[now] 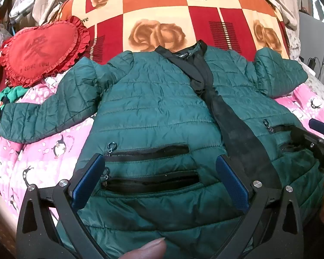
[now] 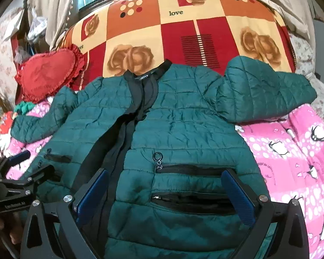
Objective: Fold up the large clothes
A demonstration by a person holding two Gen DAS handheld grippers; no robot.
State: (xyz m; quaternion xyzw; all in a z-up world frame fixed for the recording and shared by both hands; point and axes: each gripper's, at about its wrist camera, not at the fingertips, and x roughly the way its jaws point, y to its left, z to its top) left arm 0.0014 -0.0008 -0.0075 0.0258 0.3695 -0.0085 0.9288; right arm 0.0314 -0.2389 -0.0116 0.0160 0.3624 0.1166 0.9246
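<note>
A dark green quilted jacket [image 1: 153, 108] lies front up on the bed, sleeves spread to both sides, black front band running down its middle. It also shows in the right wrist view [image 2: 183, 129]. My left gripper [image 1: 159, 161] is open, hovering over the jacket's lower left pocket zips. My right gripper [image 2: 165, 177] is open over the lower right pocket zips. The right gripper shows at the right edge of the left wrist view [image 1: 313, 138]. The left gripper shows at the left edge of the right wrist view [image 2: 17, 172].
A pink penguin blanket [image 2: 291, 151] covers the bed under the jacket. A red and orange rose-print blanket [image 1: 162, 17] lies behind the collar. A red heart cushion [image 1: 41, 49] sits at the back left, with green and red cloth [image 1: 13, 95] below it.
</note>
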